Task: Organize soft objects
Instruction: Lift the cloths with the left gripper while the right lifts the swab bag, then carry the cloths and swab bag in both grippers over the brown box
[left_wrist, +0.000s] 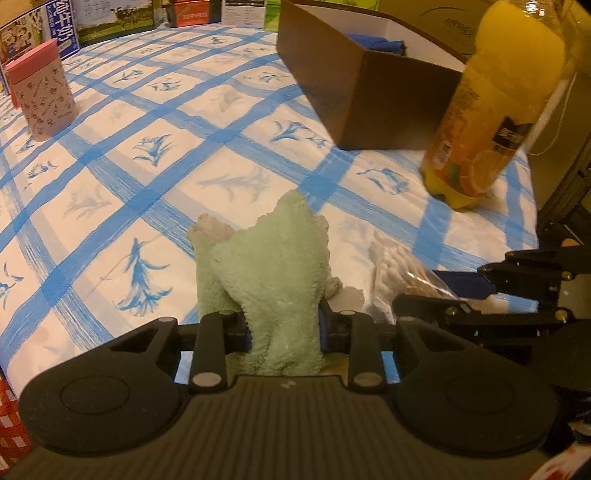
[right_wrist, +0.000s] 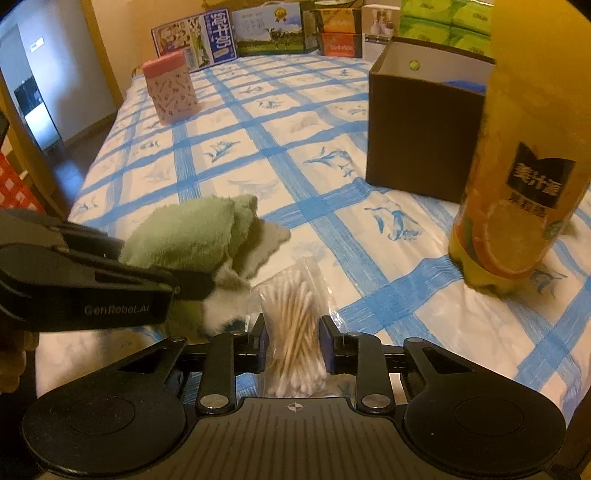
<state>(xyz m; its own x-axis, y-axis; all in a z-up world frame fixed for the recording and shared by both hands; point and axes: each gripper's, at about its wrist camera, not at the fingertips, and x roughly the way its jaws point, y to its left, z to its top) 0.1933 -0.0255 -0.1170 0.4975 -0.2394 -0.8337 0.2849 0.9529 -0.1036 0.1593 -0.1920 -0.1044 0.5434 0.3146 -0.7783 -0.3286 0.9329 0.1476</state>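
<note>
The left tool (left_wrist: 284, 328) was shut tight on a green cloth (left_wrist: 273, 273), and the cloth stuck up from between its pads. The right tool (right_wrist: 293, 345) was just beside it, with its pads pressed on a bag of swabs (right_wrist: 293, 325). Both soft things were down low at the near edge of the bed (right_wrist: 295, 155), close together and maybe touching. The bag looked thin and slippery, so I think it could slide out of the right tool if it were lifted fast. The cloth hung loose and could catch on the other tool, since the two tools were so near each other. A tall juice bottle (right_wrist: 517, 206) stood to the right, near the right tool. A swing that way could knock it over, and it could roll off the bed edge. The brown box (left_wrist: 369, 96) sat past the bottle, open at the top, with something blue inside. It is likely where the soft things go. The middle of the bed was bare, so there was lots of room to move that way. A pink can (right_wrist: 171, 86) stood far off on the left, well out of the way.
</note>
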